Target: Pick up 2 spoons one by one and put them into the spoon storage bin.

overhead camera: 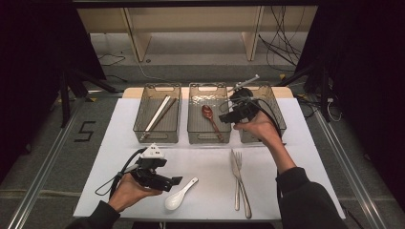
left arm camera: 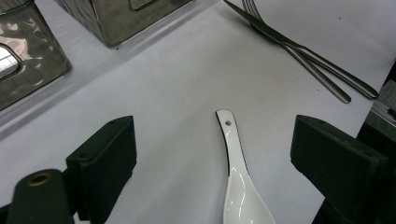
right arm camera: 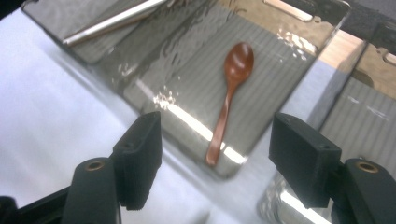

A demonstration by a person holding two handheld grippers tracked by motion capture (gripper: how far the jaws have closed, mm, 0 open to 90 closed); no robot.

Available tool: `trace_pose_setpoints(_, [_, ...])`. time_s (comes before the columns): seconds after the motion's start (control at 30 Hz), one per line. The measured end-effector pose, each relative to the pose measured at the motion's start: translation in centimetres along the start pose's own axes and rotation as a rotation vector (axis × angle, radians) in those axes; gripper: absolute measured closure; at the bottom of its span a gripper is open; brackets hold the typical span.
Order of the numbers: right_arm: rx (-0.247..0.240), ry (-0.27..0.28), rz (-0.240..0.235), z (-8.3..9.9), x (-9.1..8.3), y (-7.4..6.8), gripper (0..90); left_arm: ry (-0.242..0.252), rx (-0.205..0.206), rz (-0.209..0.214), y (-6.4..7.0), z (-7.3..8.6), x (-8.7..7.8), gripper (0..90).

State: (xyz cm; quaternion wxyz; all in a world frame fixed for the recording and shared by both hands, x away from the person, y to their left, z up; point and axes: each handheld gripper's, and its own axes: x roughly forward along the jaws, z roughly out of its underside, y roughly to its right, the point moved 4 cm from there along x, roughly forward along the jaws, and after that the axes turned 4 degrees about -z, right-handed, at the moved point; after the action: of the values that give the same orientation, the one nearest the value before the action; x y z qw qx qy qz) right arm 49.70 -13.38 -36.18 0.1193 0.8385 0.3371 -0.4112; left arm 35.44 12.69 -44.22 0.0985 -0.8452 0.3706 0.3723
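Three bins are lined up at rear of bench [overhead camera: 210, 162]: chopsticks [overhead camera: 159, 114] in left bin [overhead camera: 158, 113], wooden spoon [overhead camera: 210, 120] in mid bin [overhead camera: 208, 113], w/ soup spoon [overhead camera: 179, 195] front-left & knife [overhead camera: 236, 179] beside fork [overhead camera: 242, 183] front-right.

The white worktop [overhead camera: 143, 125] held three clear plastic bins [overhead camera: 157, 114], a white china spoon [overhead camera: 179, 195], a metal knife [overhead camera: 238, 176] and fork [overhead camera: 237, 183].
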Motion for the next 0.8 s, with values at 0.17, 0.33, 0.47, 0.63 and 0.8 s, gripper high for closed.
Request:
trace_pose_setpoints(0.17, [-0.003,0.027,-0.004,2.8,-1.4,0.2,35.2,-0.003,0.008,0.002,0.2,0.0,0.1,14.0])
trace_pose_setpoints(0.33, [0.015,0.054,-0.010,5.6,-2.3,0.3,35.3,-0.022,0.018,0.000,0.3,-0.1,0.5,14.7])
trace_pose_setpoints(0.47, [0.014,0.062,-0.030,7.8,-2.8,-0.1,35.3,-0.074,0.028,0.005,0.5,0.1,1.4,15.2])
trace_pose_setpoints(0.63, [0.024,0.077,-0.044,10.1,-3.4,-0.7,35.1,-0.149,0.055,0.022,1.2,0.4,2.7,15.4])
trace_pose_setpoints(0.8, [0.033,0.096,-0.059,11.8,-3.7,-1.5,34.7,-0.189,0.058,0.034,1.5,0.6,3.2,15.5])
